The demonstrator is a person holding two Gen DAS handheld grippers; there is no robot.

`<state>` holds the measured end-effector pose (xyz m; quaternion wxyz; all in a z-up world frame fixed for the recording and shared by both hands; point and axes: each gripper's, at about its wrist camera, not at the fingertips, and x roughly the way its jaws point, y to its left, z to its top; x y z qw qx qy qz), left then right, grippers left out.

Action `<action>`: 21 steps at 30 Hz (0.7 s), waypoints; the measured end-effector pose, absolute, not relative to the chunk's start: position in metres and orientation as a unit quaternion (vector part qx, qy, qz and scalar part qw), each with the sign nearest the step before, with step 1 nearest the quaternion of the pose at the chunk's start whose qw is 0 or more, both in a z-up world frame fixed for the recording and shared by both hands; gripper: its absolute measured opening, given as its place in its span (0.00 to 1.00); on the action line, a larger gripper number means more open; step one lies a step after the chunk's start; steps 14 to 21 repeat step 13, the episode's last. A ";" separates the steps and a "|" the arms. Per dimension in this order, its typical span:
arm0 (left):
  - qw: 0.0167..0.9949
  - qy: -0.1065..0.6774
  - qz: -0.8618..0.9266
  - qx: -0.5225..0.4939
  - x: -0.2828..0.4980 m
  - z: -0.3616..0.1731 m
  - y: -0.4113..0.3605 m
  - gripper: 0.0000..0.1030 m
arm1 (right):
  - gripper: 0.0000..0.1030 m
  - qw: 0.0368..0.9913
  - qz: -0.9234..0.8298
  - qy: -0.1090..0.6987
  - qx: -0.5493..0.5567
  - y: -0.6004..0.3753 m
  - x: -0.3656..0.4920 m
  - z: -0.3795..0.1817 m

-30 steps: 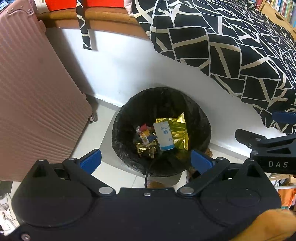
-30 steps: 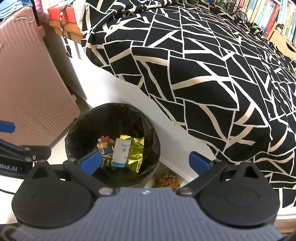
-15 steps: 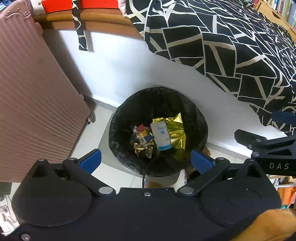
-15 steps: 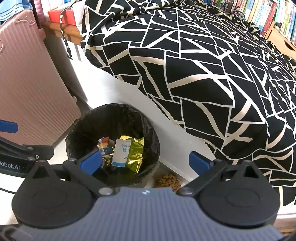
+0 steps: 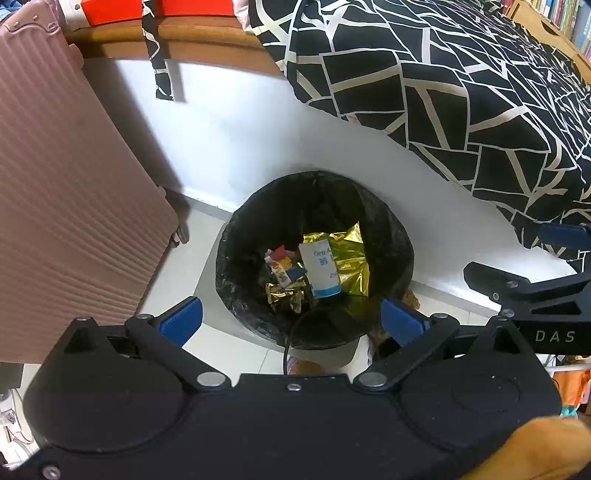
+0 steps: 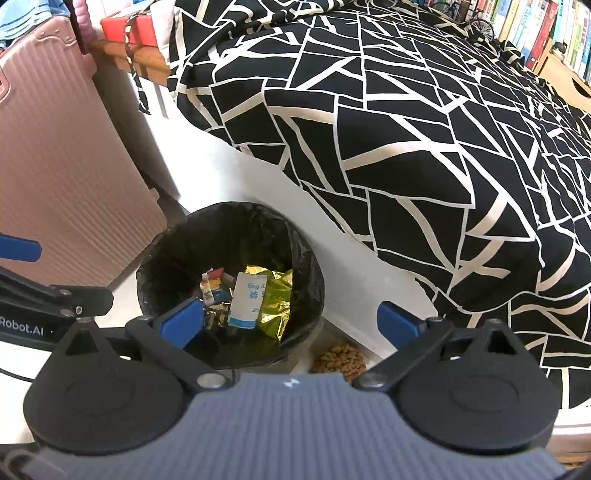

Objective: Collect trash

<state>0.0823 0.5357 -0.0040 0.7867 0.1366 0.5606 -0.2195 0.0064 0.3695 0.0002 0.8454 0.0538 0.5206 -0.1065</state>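
A round bin lined with a black bag (image 5: 391, 229) (image 6: 162, 258) stands on the floor against the white bed base. Inside it lie a white and blue packet (image 5: 319, 267) (image 6: 247, 301), gold foil wrappers (image 5: 349, 254) (image 6: 275, 302) and small colourful wrappers (image 5: 284, 271) (image 6: 212, 286). My left gripper (image 5: 291, 319) hovers above the bin's near rim, open and empty. My right gripper (image 6: 291, 319) hangs above the bin's right side, also open with nothing between its fingers. Each gripper shows at the edge of the other's view.
A pink ribbed suitcase (image 5: 62, 192) (image 6: 55, 166) stands left of the bin. A bed with a black and white patterned cover (image 5: 461, 92) (image 6: 406, 129) fills the right. Brown pellets (image 6: 340, 358) lie on the floor by the bin. Bookshelves (image 6: 535, 29) are far back.
Both views have shifted slightly; the bin sits a little lower and left in the left wrist view. The trash and both open grippers look the same.
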 end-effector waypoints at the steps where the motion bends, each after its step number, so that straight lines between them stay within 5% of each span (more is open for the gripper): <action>1: 0.787 0.561 -0.219 0.137 0.082 -0.004 0.535 1.00 | 1.00 0.845 -0.106 0.521 0.053 0.370 0.007 0.000; 21: 0.787 0.560 -0.220 0.136 0.081 -0.003 0.535 1.00 | 1.00 0.844 -0.104 0.523 0.055 0.368 0.007 0.000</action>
